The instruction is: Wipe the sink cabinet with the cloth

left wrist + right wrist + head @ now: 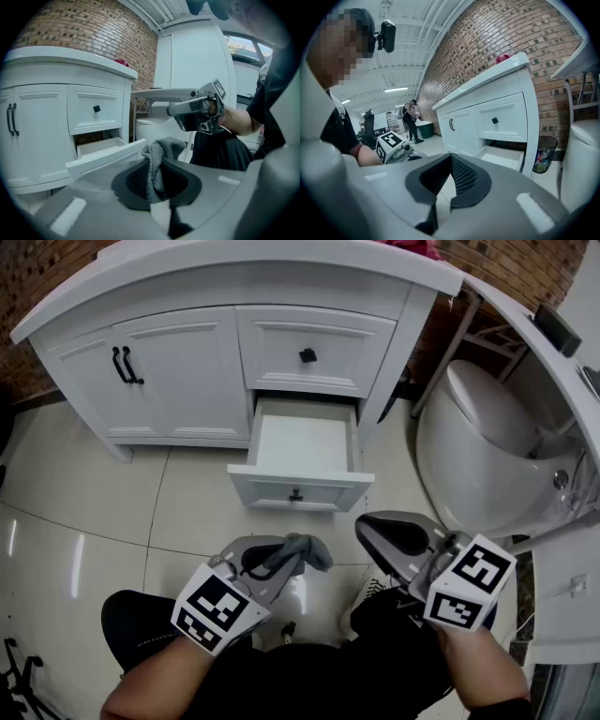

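Note:
The white sink cabinet (187, 362) stands ahead, with its lower drawer (302, 442) pulled open and nothing showing inside. A grey cloth (305, 549) hangs bunched from my left gripper (281, 557), which is shut on it, low over the floor in front of the drawer. In the left gripper view the cloth (161, 149) sticks up between the dark pads, with the cabinet (42, 122) and drawer (105, 150) beyond. My right gripper (367, 527) hovers beside it, shut with nothing between its pads. The right gripper view shows its jaws (451, 161) pointing toward the cabinet (487, 112).
A white toilet (487, 456) stands right of the cabinet, with a metal rack (478, 334) between them. A mesh waste bin (543, 152) sits by the brick wall. Something red (412, 247) lies on the countertop. A person (412, 119) stands far off.

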Motion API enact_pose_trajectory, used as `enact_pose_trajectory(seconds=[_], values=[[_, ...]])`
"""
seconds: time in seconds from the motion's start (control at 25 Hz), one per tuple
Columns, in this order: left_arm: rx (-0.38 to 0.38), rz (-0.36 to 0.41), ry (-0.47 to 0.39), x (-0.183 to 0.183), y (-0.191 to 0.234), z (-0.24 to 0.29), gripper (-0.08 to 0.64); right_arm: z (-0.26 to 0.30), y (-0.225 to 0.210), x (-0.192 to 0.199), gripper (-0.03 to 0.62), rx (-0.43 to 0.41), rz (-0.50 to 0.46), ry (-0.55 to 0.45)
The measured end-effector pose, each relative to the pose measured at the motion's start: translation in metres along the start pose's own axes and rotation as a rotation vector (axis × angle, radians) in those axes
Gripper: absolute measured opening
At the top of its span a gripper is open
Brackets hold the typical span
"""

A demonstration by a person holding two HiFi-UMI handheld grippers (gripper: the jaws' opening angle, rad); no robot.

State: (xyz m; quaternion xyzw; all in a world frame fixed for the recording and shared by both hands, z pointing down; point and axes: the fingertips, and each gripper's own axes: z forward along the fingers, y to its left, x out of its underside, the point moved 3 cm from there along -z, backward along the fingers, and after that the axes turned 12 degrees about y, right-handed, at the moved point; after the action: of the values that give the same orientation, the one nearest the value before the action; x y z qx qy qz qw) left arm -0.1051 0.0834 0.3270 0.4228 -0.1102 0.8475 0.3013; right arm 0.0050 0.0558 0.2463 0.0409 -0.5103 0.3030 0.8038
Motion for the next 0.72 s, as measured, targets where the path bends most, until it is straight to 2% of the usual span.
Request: enact_pose_trajectory(seconds=[0.12,0.28,0.52,0.64,0.72], values=[[0.007,0.02,0.002,-0.009,-0.002,0.019,0.04,-0.003,-0.026,-0.017,0.003,0.009,-0.009,-0.008],[0.013,0.0,-0.013,-0.014,-0.002,0.052,0.04,-0.004,-0.056,-0.037,0.003,0.008,0.005,-0.029],[-0.082,0.039,-0.034,-0.015,0.008,0.108,0.04,0.014,-0.082,-0.052,0.003,-0.006,0.011,-0.05],[-0.059,0.033,0.004,-0.001,0.01,0.143,0.04,0.023,-0.093,-0.05,0.003,0.016,0.006,-0.043],[-0.025,-0.006,0.035,0.01,0.014,0.166,0.04,0.027,-0.097,-0.048,0.003,0.043,-0.02,-0.032]])
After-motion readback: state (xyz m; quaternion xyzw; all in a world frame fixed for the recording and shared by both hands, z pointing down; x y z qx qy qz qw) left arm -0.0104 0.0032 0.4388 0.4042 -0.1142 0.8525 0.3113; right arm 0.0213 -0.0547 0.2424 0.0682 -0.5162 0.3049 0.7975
